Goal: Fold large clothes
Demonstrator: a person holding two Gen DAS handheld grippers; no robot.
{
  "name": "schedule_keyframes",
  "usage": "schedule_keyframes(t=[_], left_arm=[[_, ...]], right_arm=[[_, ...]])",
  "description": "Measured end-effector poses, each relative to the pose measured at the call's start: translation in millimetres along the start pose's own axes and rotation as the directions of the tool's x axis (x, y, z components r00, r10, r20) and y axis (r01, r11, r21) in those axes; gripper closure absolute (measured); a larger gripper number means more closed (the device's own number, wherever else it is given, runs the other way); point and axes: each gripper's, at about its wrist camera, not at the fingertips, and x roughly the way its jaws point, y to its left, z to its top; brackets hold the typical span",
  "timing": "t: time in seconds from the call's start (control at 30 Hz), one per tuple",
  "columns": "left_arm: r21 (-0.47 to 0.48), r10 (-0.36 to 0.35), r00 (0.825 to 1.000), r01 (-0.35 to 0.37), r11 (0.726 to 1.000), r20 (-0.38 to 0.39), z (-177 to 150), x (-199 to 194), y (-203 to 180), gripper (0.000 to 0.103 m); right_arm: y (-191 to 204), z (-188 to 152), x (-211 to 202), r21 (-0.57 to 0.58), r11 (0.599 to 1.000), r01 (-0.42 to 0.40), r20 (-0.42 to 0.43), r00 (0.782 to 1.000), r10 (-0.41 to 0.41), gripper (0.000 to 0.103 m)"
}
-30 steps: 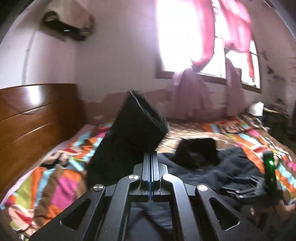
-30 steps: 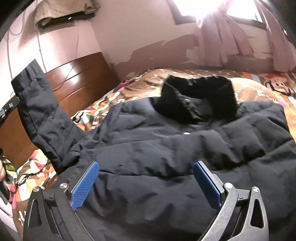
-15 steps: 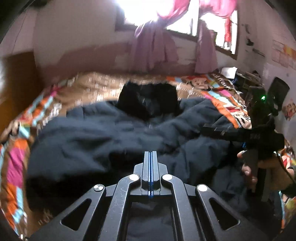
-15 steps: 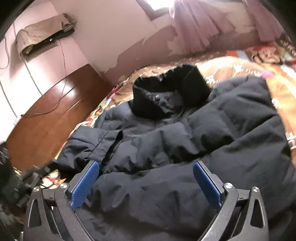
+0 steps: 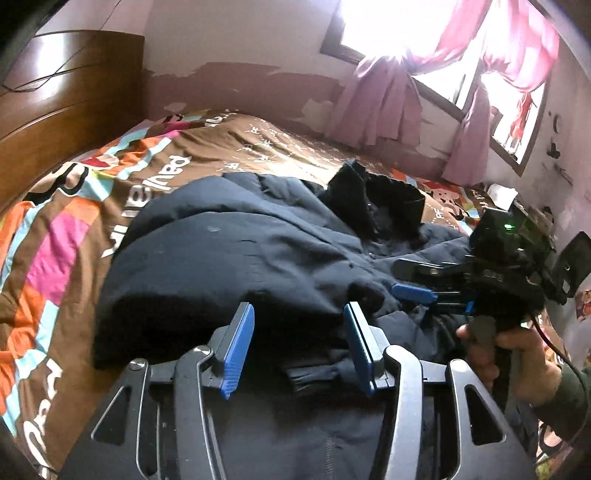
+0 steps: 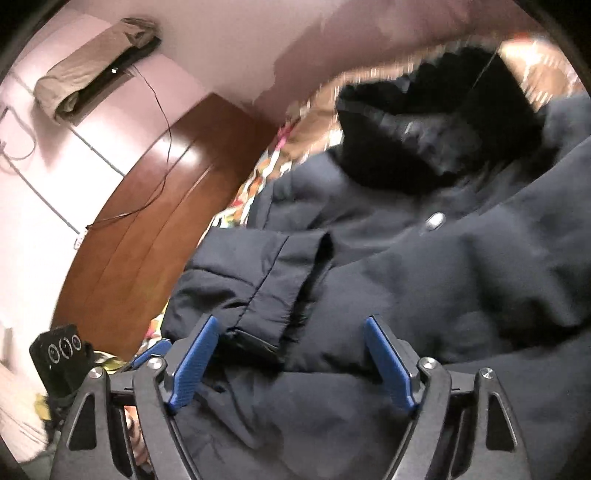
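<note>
Blown-out window glare, dim room, dark jacket underexposed, motion blur in right view, fisheye-curved vignetted edges.

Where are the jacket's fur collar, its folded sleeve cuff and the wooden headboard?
fur collar (image 5: 380,199), left wrist view, dark furry middle.
sleeve cuff (image 6: 284,280), right wrist view, stitched end band.
wooden headboard (image 6: 147,229), right wrist view, polished panel.
</note>
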Motion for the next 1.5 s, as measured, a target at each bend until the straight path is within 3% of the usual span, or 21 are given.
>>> schedule_keyframes(t=[0.13, 0.27, 0.33, 0.37, 0.43, 0.57, 0.6, 0.7, 0.87, 0.97, 1.13, 1.27, 1.5], left_arm=[[0.014, 0.021, 1.0, -0.021, 1.0, 0.007, -0.8, -7.1, 8.7, 0.058], [0.003, 0.04, 0.999, -0.04, 0.999, 0.022, -2.0, -15.2, 17.6, 0.058], [-0.003, 0.051, 0.998, -0.051, 0.999, 0.032, -1.0, -18.7, 21.9, 0.058], [-0.012, 0.064, 0.997, -0.064, 0.998, 0.038, -0.2, -21.5, 25.6, 0.058], [-0.023, 0.088, 0.995, -0.087, 0.996, 0.044, 0.8, -23.3, 30.8, 0.058], [-0.069, 0.132, 0.991, -0.129, 0.989, 0.035, 3.1, -22.2, 44.5, 0.057], [-0.081, 0.132, 0.991, -0.129, 0.988, 0.032, 3.9, -21.5, 47.7, 0.057], [-0.097, 0.129, 0.991, -0.126, 0.987, 0.035, 5.5, -20.5, 48.2, 0.057], [-0.075, 0.104, 0.993, -0.099, 0.992, 0.064, 11.3, -22.0, 36.5, 0.057], [-0.082, 0.075, 0.993, -0.068, 0.994, 0.094, 16.3, -24.2, 27.7, 0.048], [-0.079, 0.039, 0.99, -0.029, 0.996, 0.133, 25.9, -25.8, 13.3, 0.043], [-0.071, 0.018, 0.989, -0.008, 0.997, 0.144, 33.0, -24.7, 0.4, 0.043], [-0.024, 0.011, 0.993, -0.008, 1.0, 0.119, 39.4, -7.7, -23.6, 0.043]], right_arm=[[-0.5, 5.2, 31.0, 0.082, 0.996, -0.038, -0.075, 0.996, 0.044, 0.021], [1.6, 11.1, 45.8, 0.139, 0.987, -0.082, -0.093, 0.991, 0.096, 0.022], [0.4, 12.8, 51.2, 0.162, 0.983, -0.083, -0.086, 0.991, 0.098, 0.027], [0.0, 12.8, 52.9, 0.171, 0.982, -0.083, -0.08, 0.992, 0.098, 0.031], [-2.5, 11.4, 55.8, 0.189, 0.98, -0.065, -0.075, 0.994, 0.08, 0.055], [-4.5, 10.1, 55.2, 0.205, 0.977, -0.057, -0.068, 0.995, 0.072, 0.073], [-2.3, 9.8, 53.2, 0.19, 0.981, -0.044, -0.069, 0.996, 0.058, 0.093], [6.5, 9.5, 40.9, 0.155, 0.986, -0.06, -0.045, 0.997, 0.068, 0.096], [32.5, 22.2, -19.1, 0.048, 0.993, -0.112, 0.093, 0.99, 0.107, 0.097], [48.0, 28.1, -63.8, -0.025, 0.995, -0.1, 0.167, 0.981, 0.103, 0.098], [59.4, 20.4, -133.6, -0.106, 0.994, -0.04, 0.282, 0.957, 0.068, 0.098], [56.4, 9.0, -189.1, -0.132, 0.989, 0.072, 0.378, 0.926, -0.017, 0.098], [20.4, -13.1, -241.6, -0.013, 0.983, 0.182, 0.444, 0.882, -0.157, 0.098]])
